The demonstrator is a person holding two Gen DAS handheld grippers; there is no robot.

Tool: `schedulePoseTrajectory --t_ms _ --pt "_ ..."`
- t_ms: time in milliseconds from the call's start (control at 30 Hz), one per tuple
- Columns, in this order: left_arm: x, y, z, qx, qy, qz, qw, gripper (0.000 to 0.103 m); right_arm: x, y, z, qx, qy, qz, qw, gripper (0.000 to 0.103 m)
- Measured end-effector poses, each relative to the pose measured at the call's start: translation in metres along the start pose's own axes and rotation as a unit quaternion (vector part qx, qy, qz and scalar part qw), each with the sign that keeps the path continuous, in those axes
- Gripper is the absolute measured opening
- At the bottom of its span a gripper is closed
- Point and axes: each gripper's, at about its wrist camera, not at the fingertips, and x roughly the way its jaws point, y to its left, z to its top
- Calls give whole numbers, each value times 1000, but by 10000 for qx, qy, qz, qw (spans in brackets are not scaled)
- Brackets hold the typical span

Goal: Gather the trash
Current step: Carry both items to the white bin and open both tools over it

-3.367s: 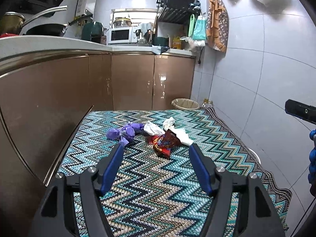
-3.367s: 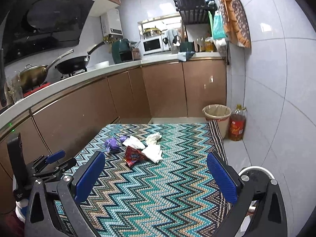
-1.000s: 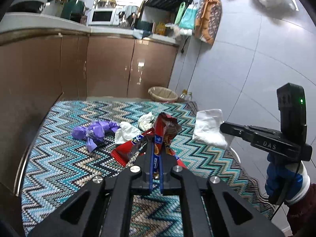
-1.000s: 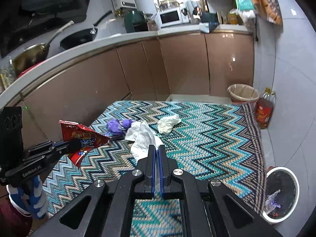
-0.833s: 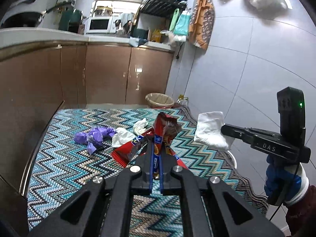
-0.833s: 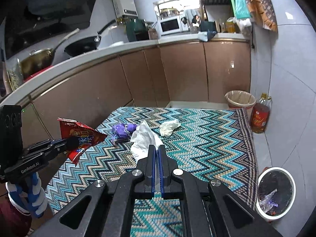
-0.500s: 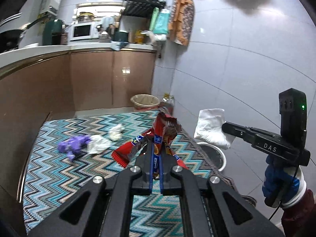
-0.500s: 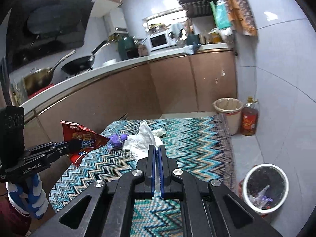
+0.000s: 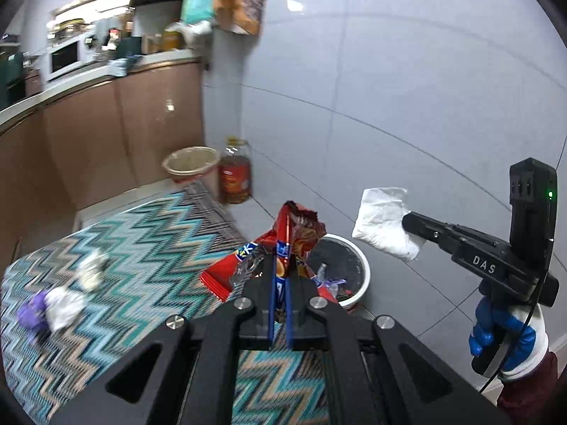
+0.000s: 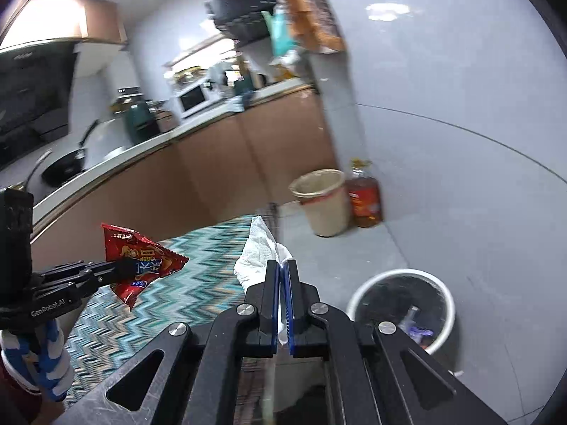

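Your left gripper (image 9: 280, 276) is clamped on the wrapper (image 9: 297, 226); your right gripper (image 10: 282, 283) pinches the tissue (image 10: 257, 251).

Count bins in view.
2. White bin with a black liner on the tile beside the rug; beige bin by the cabinets, next to the oil bottle.

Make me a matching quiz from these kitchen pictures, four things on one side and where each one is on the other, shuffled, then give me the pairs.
Things:
1. red snack wrapper
2. white tissue
3. purple scrap
4. oil bottle

Places:
A. lying on the zigzag rug
B. pinched in the left tongs
C. standing by the beige bin
D. pinched in the right tongs

Pairs: 1-B, 2-D, 3-A, 4-C
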Motion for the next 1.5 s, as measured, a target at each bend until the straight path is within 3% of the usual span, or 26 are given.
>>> schedulePoseTrajectory --t_ms 367,700,867,933,1000,1067,1300,1500 --pt "150 -40 33 12 685 -322 9971 4 49 -105 1 481 323 -850 9947 6" --pt "233 -57 40 -178 1064 -499 9929 6 93 -148 -10 692 595 -1116 9896 7" --pt "255 -55 41 -345 1217 -644 9899 7 103 -163 -14 817 644 -1166 9877 7" --pt "262 -54 39 -411 1274 -706 9885 11 105 -164 -15 874 640 -1180 9871 14" --pt "265 -52 38 -480 1308 -757 9873 31 106 -166 -16 900 656 -1208 9864 16" --pt "266 -51 37 -547 1285 -787 9871 43 103 -167 -18 901 669 -1242 9859 16" --pt "261 -51 40 -564 1225 -849 9872 44 91 -164 -16 879 600 -1359 9850 17" --pt "231 -46 43 -598 1006 -856 9894 44 81 -147 -12 809 545 -1320 9864 18"
